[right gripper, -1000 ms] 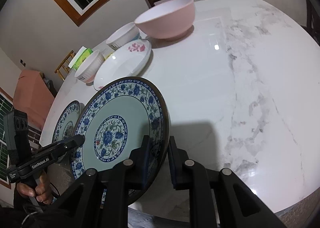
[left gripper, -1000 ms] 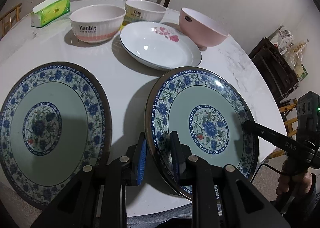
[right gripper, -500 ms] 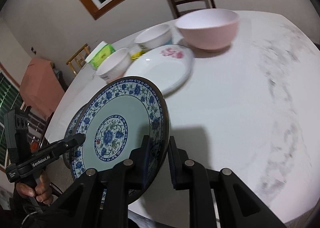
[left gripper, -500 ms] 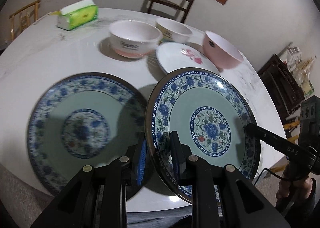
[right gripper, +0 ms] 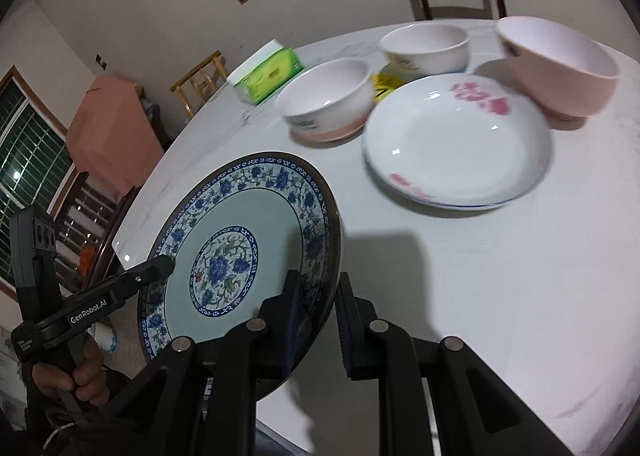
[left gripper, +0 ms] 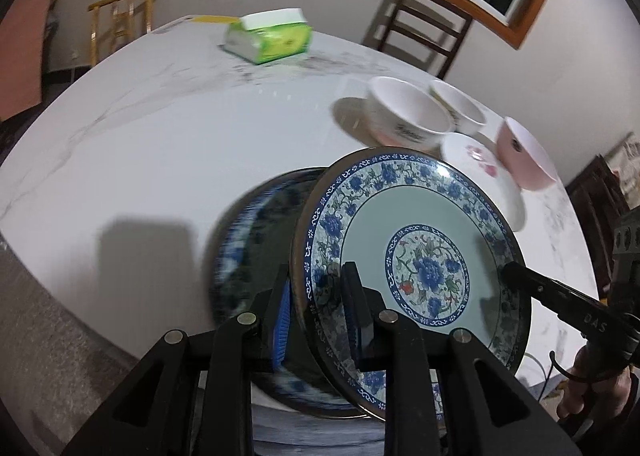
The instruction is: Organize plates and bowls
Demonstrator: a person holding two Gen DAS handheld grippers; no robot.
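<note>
Both grippers were clamped on one blue-patterned plate, held tilted above the white tabletop: the left gripper pinched its near rim, the right gripper the opposite edge. A matching plate lay just beneath, with three bowls and a white floral dish farther back.

White marble table with three bowls, white floral plate, tissue pack.

Left gripper, right gripper: both clamped, angled downward.
</note>
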